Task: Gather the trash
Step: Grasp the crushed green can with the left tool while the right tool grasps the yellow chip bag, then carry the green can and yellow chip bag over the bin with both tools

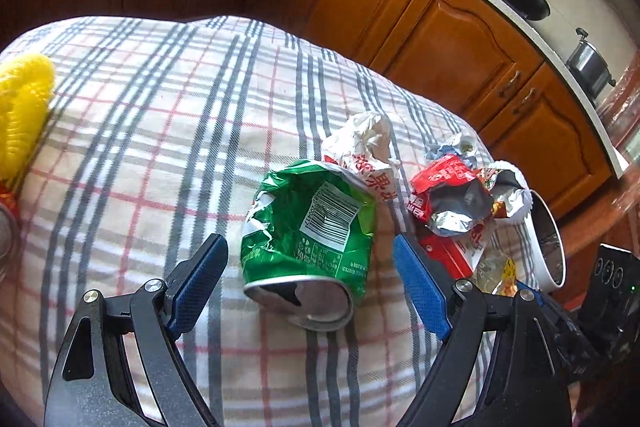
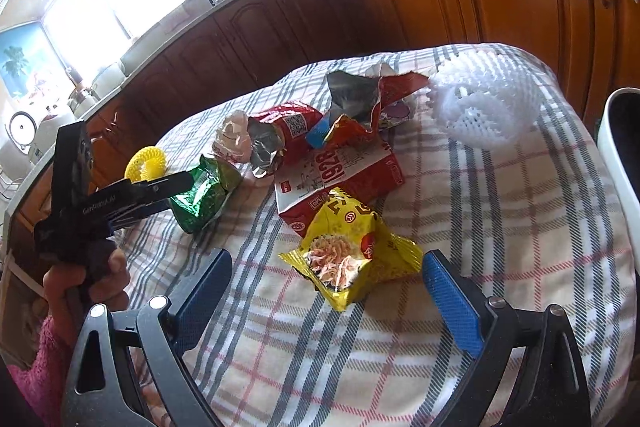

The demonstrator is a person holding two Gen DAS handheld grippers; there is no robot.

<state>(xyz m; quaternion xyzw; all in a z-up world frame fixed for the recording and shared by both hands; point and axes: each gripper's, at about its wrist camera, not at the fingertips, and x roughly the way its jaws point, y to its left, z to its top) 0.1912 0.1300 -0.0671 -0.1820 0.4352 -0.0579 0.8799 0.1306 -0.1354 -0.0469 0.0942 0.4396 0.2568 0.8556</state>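
Note:
A crushed green can [image 1: 308,227] lies on the plaid tablecloth [image 1: 140,147]. My left gripper [image 1: 310,247] is open and straddles the can, its blue pads [image 1: 200,279] clear of both sides. Behind the can sit a crumpled white wrapper [image 1: 364,147] and red foil wrappers [image 1: 452,203]. In the right wrist view, my right gripper [image 2: 326,259] is open around a yellow noodle packet [image 2: 352,259]; its pads [image 2: 452,299] are not pressing it. A red carton [image 2: 340,175] and torn wrappers [image 2: 360,99] lie beyond. The left gripper [image 2: 180,193] shows at the green can [image 2: 204,195].
A white foam net [image 2: 480,115] lies at the far right of the cloth, and a yellow foam net [image 2: 146,163] at the far left. A white container [image 2: 616,147] stands off the table's right edge. A hand [image 2: 88,283] holds the left gripper. Wooden cabinets [image 1: 440,27] run behind.

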